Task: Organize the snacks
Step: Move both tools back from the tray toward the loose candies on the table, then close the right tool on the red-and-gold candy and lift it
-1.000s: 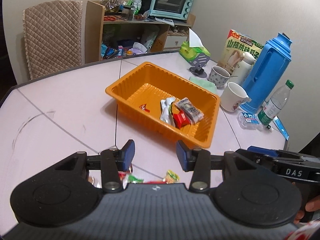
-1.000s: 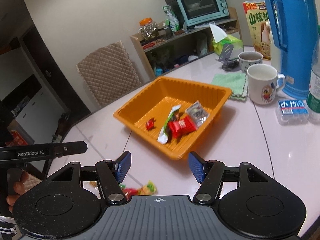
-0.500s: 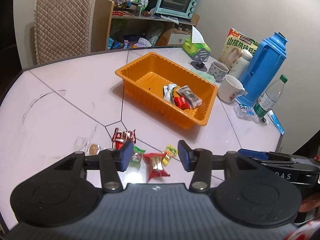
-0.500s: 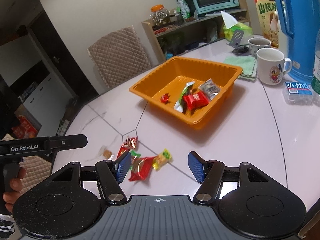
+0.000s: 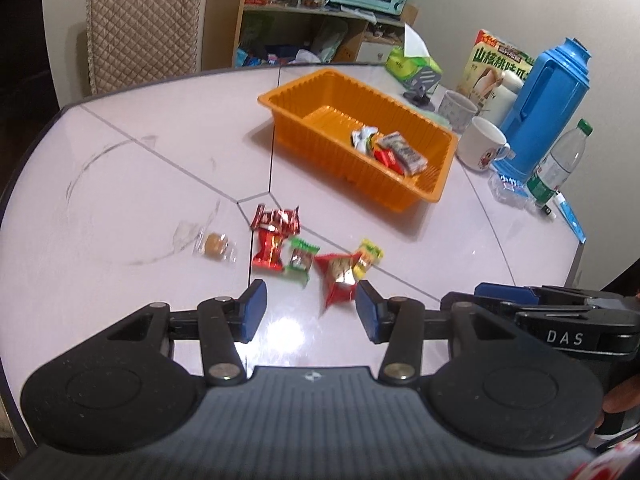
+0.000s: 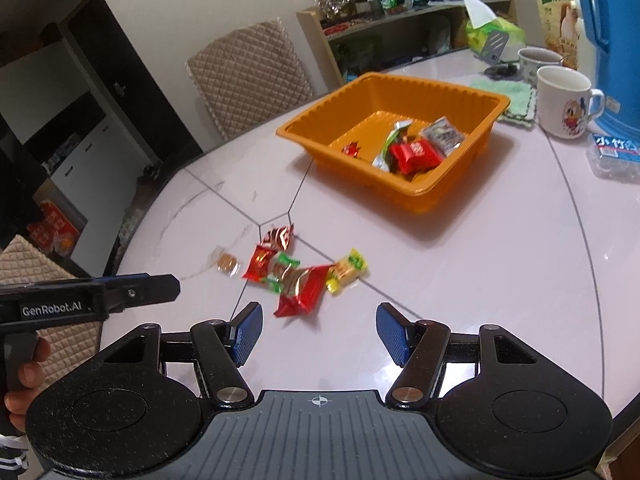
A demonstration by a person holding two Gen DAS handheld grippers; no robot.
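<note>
- Loose snacks (image 5: 304, 254) (image 6: 298, 270): a cluster of small wrapped sweets on the pale table (image 5: 120, 184) (image 6: 460, 280), just ahead of both grippers and well short of the orange tray; wrappers are red, green and yellow, and their print is too small to read.
- Clear-wrapped brown sweet (image 5: 216, 245) (image 6: 227, 262): lies slightly apart, on the left edge of the cluster.
- Orange tray (image 5: 434, 184) (image 6: 304, 132): stands further back on the table; holds a red packet (image 6: 416, 154), a silver-grey packet (image 6: 443, 135), a white-green wrapper and one small red sweet. Their lettering is not legible.
- Left gripper (image 5: 308, 311): blue-padded jaws spread wide with nothing between them, hovering above the table near the cluster; its body reads "GenRobot.AI" in the right wrist view.
- Right gripper (image 6: 319, 334): jaws likewise spread and holding nothing; its side reads "DAS" in the left wrist view.
- White mug (image 5: 482, 148) (image 6: 564, 102): right of the tray, printed with a cartoon duck.
- Blue flask (image 5: 544, 100): behind the mug, with a green-capped water bottle (image 5: 558, 164) beside it.
- Snack box (image 5: 496, 64) (image 6: 554, 4): large green Chinese characters on yellow.
- Tissue pack (image 6: 614, 154): blue label with Chinese characters.
</note>
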